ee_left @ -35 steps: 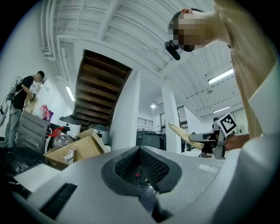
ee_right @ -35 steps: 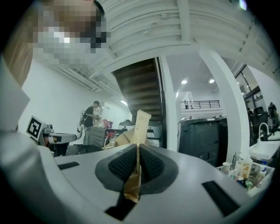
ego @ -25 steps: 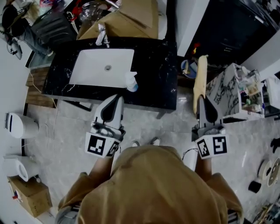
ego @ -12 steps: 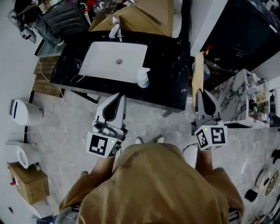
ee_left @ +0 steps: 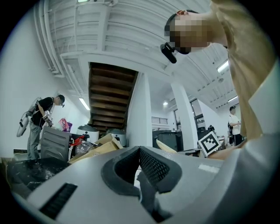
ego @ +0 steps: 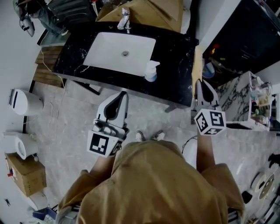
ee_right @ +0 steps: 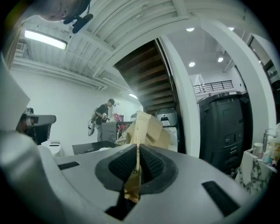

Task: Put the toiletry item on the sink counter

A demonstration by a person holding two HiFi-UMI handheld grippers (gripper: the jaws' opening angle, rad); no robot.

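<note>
A black marble sink counter (ego: 175,57) with a white basin (ego: 118,48) and a faucet (ego: 126,19) lies ahead of me. A white soap dispenser (ego: 151,71) stands beside the basin. My right gripper (ego: 201,82) is shut on a flat tan packet (ego: 198,65), which sticks out forward at the counter's right end. In the right gripper view the packet (ee_right: 136,173) is edge-on, pinched between the pads of the right gripper (ee_right: 137,151). My left gripper (ego: 121,94) is short of the counter's front edge, shut and empty; the left gripper view shows its tips (ee_left: 139,149) touching.
Cardboard boxes (ego: 148,11) stand behind the sink. A marble-patterned cabinet (ego: 243,100) with small items is at the right, below a dark unit (ego: 245,30). On the floor at the left are a white appliance (ego: 19,107) and a box (ego: 26,175). Another person (ee_left: 41,118) stands far left.
Both grippers have come nearer to the counter. The right gripper has sunk with the packet, whose tip now reaches the counter's right end. Neither gripper's jaws have changed.
</note>
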